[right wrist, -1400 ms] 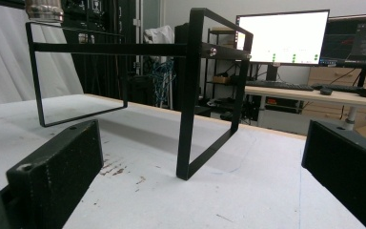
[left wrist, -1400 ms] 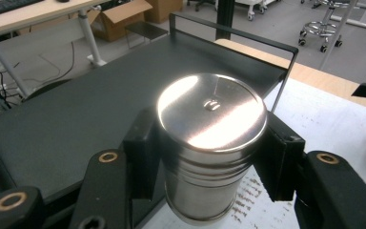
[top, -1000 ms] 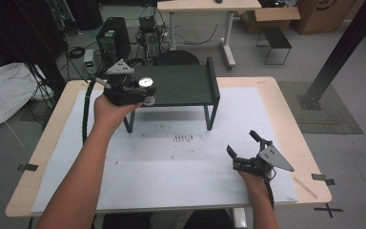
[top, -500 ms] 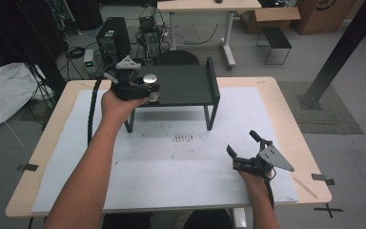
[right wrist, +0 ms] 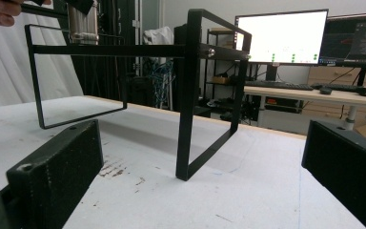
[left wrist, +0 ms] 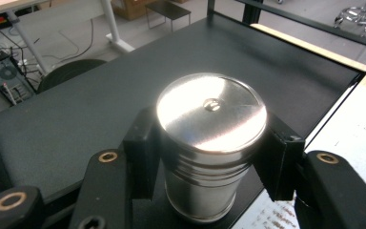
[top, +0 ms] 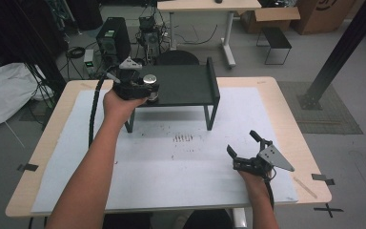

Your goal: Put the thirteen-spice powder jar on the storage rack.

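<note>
One wide desk [top: 52,143] with a pale wooden rim carries a white sheet [top: 171,162] over most of its top, marked with dark specks near the centre. On the sheet, toward 12 o'clock, stands a black metal stand [top: 186,86]: a flat dark shelf on thin frame legs, with a raised lip along its 3 o'clock edge. In the right gripper view the stand [right wrist: 190,95] rises off the white sheet as an open black frame.

The left gripper [top: 145,90], held in the person's left hand [top: 116,102], sits at the 9 o'clock end of the shelf. Its jaws are closed against both sides of a shiny metal canister [left wrist: 209,143], which stands upright on the shelf close to its near edge; the flat lid has a small dimple in the middle. From above, the canister [top: 149,79] shows as a bright round top.

The right gripper [top: 243,145] lies low at about 4 o'clock on the sheet, well apart from the stand, jaws spread wide with nothing between them.
</note>
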Demonstrator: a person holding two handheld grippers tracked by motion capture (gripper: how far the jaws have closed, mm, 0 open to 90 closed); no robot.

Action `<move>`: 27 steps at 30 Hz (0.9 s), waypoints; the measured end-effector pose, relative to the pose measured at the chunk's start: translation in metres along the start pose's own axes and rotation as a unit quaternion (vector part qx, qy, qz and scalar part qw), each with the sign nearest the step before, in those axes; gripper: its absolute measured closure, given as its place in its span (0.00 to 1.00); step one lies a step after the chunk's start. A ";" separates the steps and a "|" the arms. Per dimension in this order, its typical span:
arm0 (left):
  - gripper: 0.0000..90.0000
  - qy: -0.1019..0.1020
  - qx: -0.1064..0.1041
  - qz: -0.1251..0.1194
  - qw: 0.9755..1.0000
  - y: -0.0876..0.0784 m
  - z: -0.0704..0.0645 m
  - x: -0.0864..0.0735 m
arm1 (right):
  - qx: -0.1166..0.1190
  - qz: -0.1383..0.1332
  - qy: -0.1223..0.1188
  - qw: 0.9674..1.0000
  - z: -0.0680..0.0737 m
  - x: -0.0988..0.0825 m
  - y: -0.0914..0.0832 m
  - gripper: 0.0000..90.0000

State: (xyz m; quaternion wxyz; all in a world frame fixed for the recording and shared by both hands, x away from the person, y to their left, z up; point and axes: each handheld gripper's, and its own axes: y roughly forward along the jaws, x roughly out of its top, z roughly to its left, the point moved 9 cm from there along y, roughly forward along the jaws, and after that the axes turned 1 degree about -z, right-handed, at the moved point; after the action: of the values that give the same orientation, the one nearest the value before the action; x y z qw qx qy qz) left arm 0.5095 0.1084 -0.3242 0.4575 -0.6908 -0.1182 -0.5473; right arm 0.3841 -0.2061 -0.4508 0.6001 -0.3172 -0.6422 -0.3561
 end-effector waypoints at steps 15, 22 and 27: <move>0.55 -0.003 0.003 0.000 1.000 0.001 0.003 -0.002 | 0.000 0.001 0.000 1.000 0.000 0.000 0.000 0.00; 0.50 -0.016 -0.001 -0.011 1.000 -0.001 0.004 0.000 | 0.000 0.000 -0.001 1.000 0.000 0.000 0.000 0.00; 0.45 -0.022 -0.005 -0.013 1.000 -0.002 0.004 0.000 | 0.000 0.000 -0.001 1.000 0.000 0.000 0.000 0.00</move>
State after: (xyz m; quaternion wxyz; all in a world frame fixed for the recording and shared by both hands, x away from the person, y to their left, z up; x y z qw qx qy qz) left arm 0.5102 0.1123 -0.3228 0.4445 -0.7035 -0.1348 -0.5379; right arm 0.3839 -0.2058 -0.4509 0.5997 -0.3177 -0.6426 -0.3556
